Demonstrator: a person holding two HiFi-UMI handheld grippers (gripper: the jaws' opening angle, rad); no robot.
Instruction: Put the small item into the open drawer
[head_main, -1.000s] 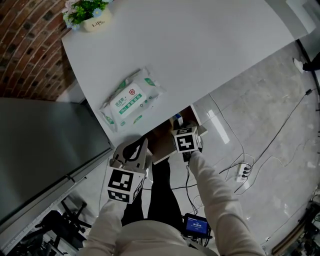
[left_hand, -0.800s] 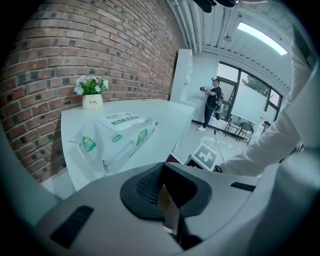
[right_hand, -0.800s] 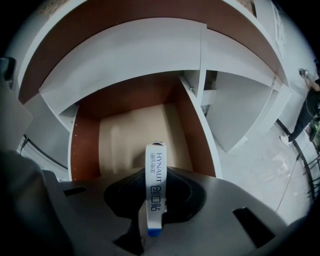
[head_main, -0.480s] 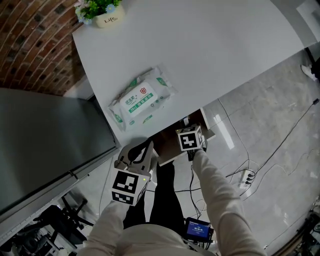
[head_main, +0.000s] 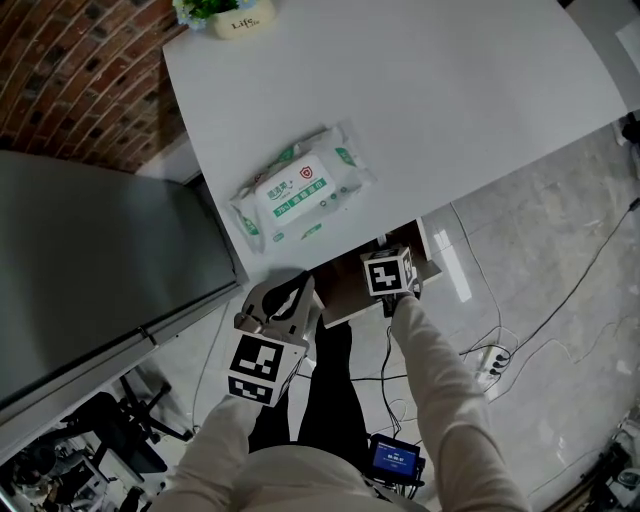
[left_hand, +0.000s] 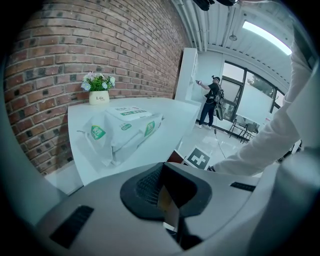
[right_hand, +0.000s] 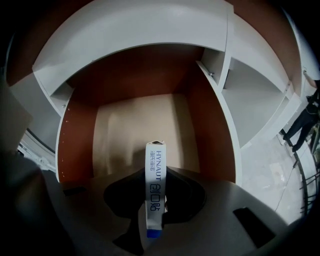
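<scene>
The small item is a flat white box with blue print (right_hand: 155, 165). It stands upright between the jaws of my right gripper (right_hand: 155, 181), which are opening, though the pads still touch it. That gripper (head_main: 386, 264) hangs over the open drawer (head_main: 343, 290), whose brown walls and pale floor (right_hand: 132, 127) lie straight ahead of the box with nothing in them. My left gripper (head_main: 289, 296) stays by the table's near edge, left of the drawer, shut and holding nothing (left_hand: 168, 201).
A pack of wet wipes (head_main: 300, 195) lies on the white table (head_main: 440, 90), with a small flower pot (head_main: 235, 15) at the far corner. A grey cabinet (head_main: 90, 280) stands on the left. Cables and a power strip (head_main: 495, 355) lie on the floor at the right.
The head view has drifted, so the table and drawer sit further right and lower in the picture. Both grippers hold their places by the drawer, the box still in the right one.
</scene>
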